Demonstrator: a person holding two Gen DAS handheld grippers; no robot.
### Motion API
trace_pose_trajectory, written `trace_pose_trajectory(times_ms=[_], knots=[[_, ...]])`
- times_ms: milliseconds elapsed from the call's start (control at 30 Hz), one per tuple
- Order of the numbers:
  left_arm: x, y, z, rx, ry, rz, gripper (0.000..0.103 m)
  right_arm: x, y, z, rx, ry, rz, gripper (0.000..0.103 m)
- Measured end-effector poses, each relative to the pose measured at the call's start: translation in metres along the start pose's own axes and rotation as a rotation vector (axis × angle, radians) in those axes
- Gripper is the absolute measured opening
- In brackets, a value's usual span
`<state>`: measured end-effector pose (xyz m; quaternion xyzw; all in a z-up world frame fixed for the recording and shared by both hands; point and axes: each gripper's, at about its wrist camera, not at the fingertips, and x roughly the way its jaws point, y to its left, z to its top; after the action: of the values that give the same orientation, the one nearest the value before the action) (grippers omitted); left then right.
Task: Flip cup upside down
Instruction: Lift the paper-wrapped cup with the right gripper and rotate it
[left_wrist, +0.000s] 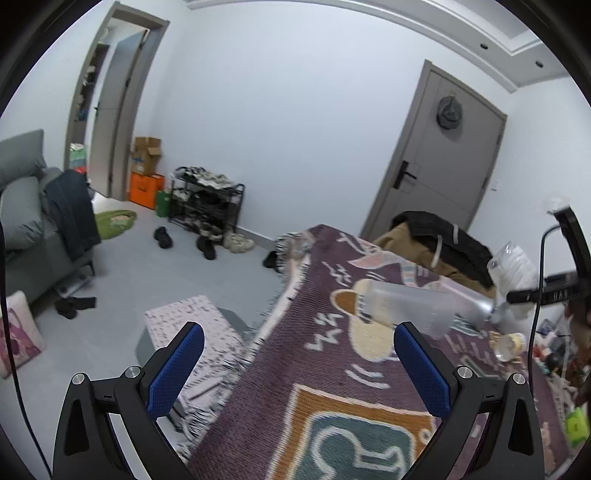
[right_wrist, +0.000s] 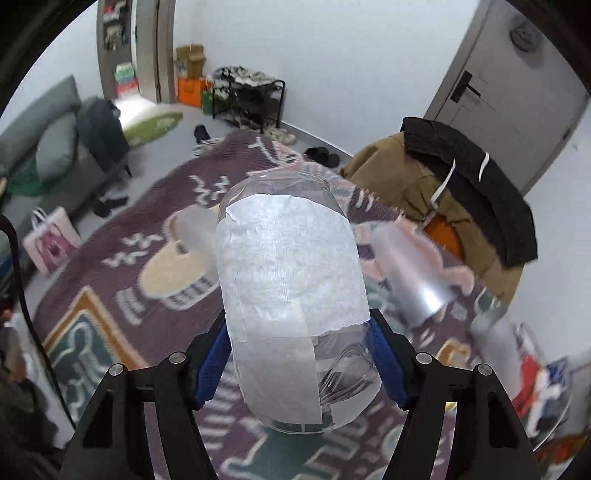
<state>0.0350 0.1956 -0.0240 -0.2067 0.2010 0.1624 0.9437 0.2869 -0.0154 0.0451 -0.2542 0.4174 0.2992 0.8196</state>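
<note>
A clear plastic cup wrapped in white tape fills the middle of the right wrist view, held between the blue pads of my right gripper, which is shut on it above the patterned purple tablecloth. The cup is tilted, its length running away from the camera. In the left wrist view the same cup shows at the far right, held up in the air by the right gripper's black frame. My left gripper is open and empty above the table's left edge.
A frosted bottle lies on the tablecloth, also in the right wrist view. Small clutter sits at the table's right. A coat-draped chair stands behind the table. A stool is by the left edge.
</note>
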Motion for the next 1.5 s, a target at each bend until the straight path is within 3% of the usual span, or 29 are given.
trace_pose_trajectory(times_ms=[200, 400, 667, 933, 1067, 1133, 1300, 1500], knots=[[-0.011, -0.006, -0.014, 0.007, 0.030, -0.066, 0.103, -0.015, 0.020, -0.060, 0.127, -0.029, 0.076, 0.071], [-0.015, -0.014, -0.033, 0.043, 0.066, -0.105, 0.103, -0.012, 0.034, -0.109, 0.203, -0.016, 0.092, 0.071], [-0.006, -0.025, -0.060, 0.085, 0.152, -0.133, 0.103, -0.003, 0.042, -0.147, 0.268, 0.009, 0.109, 0.072], [-0.004, -0.034, -0.074, 0.122, 0.187, -0.134, 0.103, 0.024, 0.062, -0.179, 0.330, 0.057, 0.155, 0.074], [-0.002, -0.040, -0.074, 0.137, 0.213, -0.135, 0.103, 0.035, 0.056, -0.189, 0.427, 0.078, 0.140, 0.077], [0.000, -0.047, -0.071, 0.146, 0.227, -0.138, 0.103, 0.037, 0.053, -0.193, 0.465, 0.083, 0.195, 0.077], [0.001, -0.073, -0.058, 0.189, 0.243, -0.166, 0.103, 0.020, 0.045, -0.208, 0.518, 0.016, 0.227, 0.088], [-0.001, -0.112, -0.049, 0.256, 0.272, -0.206, 0.103, -0.013, 0.031, -0.230, 0.565, -0.091, 0.241, 0.088]])
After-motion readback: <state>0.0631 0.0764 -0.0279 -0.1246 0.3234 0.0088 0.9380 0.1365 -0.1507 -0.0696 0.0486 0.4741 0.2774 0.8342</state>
